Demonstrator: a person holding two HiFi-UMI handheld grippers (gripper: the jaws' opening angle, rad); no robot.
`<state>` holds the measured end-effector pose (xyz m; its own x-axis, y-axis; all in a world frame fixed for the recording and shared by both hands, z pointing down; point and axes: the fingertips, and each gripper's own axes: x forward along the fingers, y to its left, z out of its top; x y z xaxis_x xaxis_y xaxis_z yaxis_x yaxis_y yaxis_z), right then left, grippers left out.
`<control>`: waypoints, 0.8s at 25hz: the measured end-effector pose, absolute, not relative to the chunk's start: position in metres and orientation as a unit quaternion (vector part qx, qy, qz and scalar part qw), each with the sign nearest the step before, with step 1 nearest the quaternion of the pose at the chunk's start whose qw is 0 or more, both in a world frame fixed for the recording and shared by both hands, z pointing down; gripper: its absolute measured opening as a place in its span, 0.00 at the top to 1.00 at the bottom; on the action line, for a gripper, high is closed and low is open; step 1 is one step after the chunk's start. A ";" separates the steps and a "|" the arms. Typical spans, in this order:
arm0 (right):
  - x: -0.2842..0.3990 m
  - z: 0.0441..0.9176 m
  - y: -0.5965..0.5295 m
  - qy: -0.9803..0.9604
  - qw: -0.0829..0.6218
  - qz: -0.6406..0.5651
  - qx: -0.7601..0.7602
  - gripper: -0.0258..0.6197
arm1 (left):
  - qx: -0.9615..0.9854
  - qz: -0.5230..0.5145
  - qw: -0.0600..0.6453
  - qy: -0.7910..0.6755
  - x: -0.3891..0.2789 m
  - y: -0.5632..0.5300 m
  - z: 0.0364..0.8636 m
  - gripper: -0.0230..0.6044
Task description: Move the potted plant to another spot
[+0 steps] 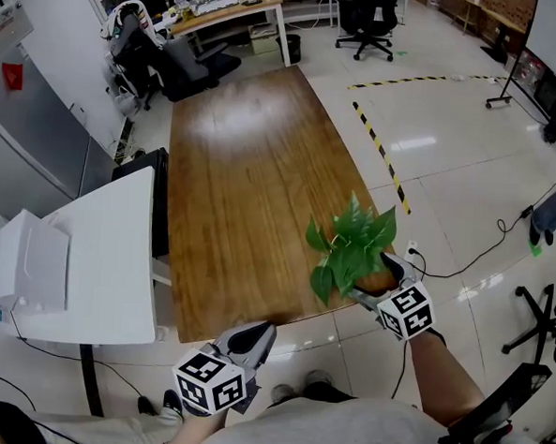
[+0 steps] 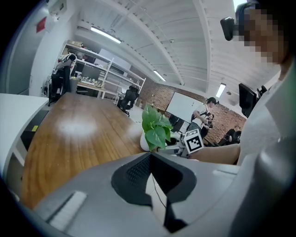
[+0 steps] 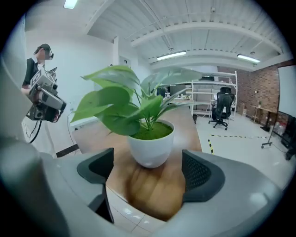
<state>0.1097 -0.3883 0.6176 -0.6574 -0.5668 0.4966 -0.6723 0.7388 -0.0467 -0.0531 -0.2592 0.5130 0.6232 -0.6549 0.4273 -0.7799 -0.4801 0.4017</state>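
The left gripper (image 1: pixel 257 337) is nearest, held low in front of the person's body just off the near end of the long brown wooden table (image 1: pixel 242 195), with its marker cube (image 1: pixel 214 383) facing up. Its two dark jaws meet at their tips with nothing between them. To its right and a little farther out, the right gripper (image 3: pixel 147 170) reaches in over the table's near right corner with its own marker cube (image 1: pixel 407 311) behind the jaws. Its jaws stand wide apart, one on each side of the potted plant with broad green leaves in a round white pot (image 3: pixel 150 143). The pot sits between the tips of the dark pads, and a clear gap of wood shows on either side, so neither pad presses on it. The plant stands upright on the table's surface, close to that near right corner and its edge, with its leaves spreading above and toward the left. To the left of the wooden table is a white desk (image 1: pixel 98 252) with a white box-shaped machine (image 1: pixel 27 262) on it. Beyond the plant the wooden top runs on bare and glossy. A strip of yellow-and-black striped tape (image 1: pixel 381 152) crosses the pale tiled floor to the right, and a black office chair (image 1: pixel 365 20) stands at the far end of the room.
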 end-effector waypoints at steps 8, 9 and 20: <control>0.124 0.568 -0.338 -0.916 0.223 0.112 0.315 0.52 | 0.854 0.092 0.291 -0.422 -0.038 -0.248 0.516 0.97; 0.120 0.563 -0.330 -0.919 0.219 0.117 0.306 0.56 | 0.853 0.088 0.293 -0.424 -0.037 -0.246 0.515 0.97; 0.062 0.491 -0.196 -0.954 0.186 0.084 0.220 0.84 | 0.875 0.062 0.242 -0.415 -0.021 -0.157 0.477 0.97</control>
<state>0.0616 -0.1961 0.4910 -0.8341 -0.3891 0.3910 -0.4514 0.8889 -0.0784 -0.0210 -0.1567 0.4765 0.6473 -0.6965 0.3098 -0.7567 -0.5381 0.3712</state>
